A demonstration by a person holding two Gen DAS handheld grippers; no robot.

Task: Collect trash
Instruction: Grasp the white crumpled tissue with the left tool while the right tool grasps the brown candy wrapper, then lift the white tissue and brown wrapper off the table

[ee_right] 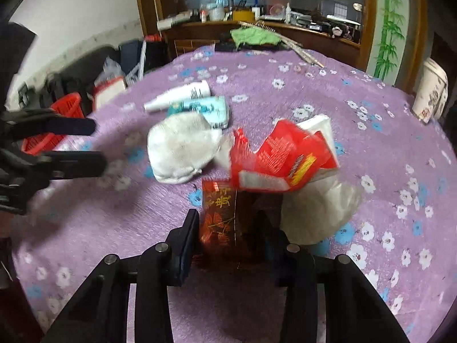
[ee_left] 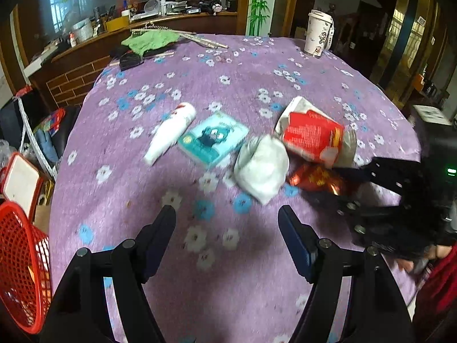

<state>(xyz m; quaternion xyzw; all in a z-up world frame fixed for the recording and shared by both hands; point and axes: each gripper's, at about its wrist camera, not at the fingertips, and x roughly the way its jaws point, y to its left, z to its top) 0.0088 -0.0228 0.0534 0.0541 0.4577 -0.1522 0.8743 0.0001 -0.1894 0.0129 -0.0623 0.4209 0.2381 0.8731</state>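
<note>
From the left wrist, the left gripper (ee_left: 227,217) hangs with its fingers spread wide and empty above the purple flowered counter (ee_left: 257,74). At 12 o'clock of it lies the trash: a white tube (ee_left: 171,133), a teal packet (ee_left: 212,140), a crumpled white wad (ee_left: 261,168), a torn red carton (ee_left: 312,138) and a shiny red wrapper (ee_left: 315,178). A red mesh basket (ee_left: 20,257) shows at 9 o'clock, beyond the counter's edge, and a white lidded cup (ee_left: 318,33) at 1 o'clock. The right gripper (ee_left: 380,197) comes in at 3 o'clock, blurred.

From the right wrist, the right gripper (ee_right: 228,228) has its fingers narrowed on the shiny red wrapper (ee_right: 218,220), which carries gold characters and stands between them. The torn red carton (ee_right: 274,160) sits just beyond at 12 o'clock, and pale crumpled paper (ee_right: 317,211) at 2 o'clock is clear only here. The left gripper (ee_right: 97,143) reaches in at 9 o'clock.
</note>
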